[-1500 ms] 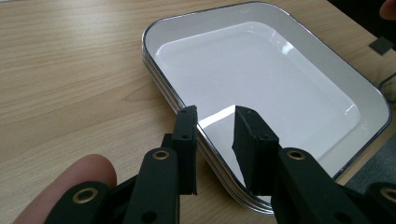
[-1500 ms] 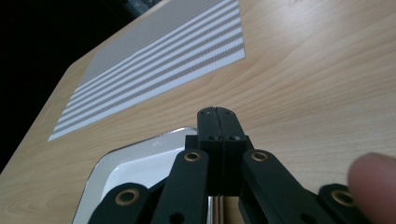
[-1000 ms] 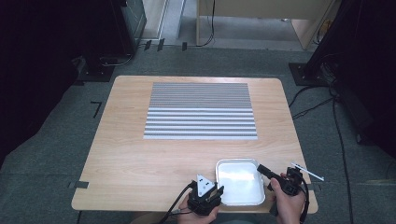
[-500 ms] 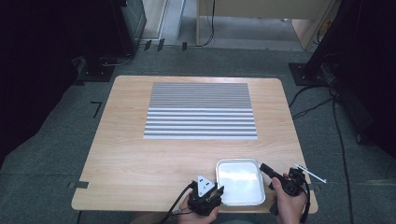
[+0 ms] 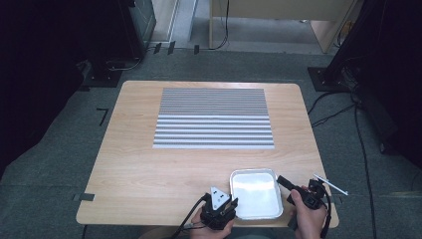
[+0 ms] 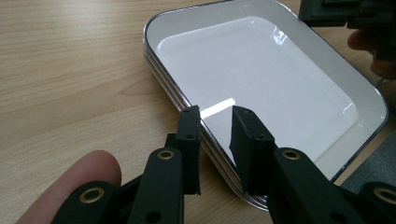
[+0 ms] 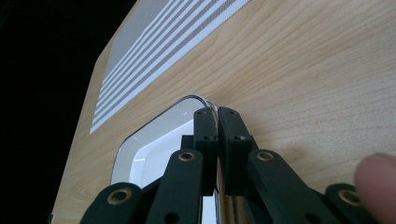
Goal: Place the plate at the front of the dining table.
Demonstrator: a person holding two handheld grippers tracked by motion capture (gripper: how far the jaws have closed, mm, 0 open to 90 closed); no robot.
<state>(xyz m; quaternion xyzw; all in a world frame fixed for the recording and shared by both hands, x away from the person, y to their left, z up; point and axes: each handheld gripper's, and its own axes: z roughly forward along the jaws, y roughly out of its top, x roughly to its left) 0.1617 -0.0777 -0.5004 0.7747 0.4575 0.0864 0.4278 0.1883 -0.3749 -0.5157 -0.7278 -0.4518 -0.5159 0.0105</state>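
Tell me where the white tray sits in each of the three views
High view: white tray at the table's near edge, between both hands.
Left gripper view: upper right, its rim between the open left claw.
Right gripper view: lower left, rim pinched by the right claw.
Shared landmark: striped mat.

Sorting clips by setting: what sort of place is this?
Probably a lab or recording room: a lone wooden table on grey carpet, cables trailing across the floor, dark equipment stands around it.
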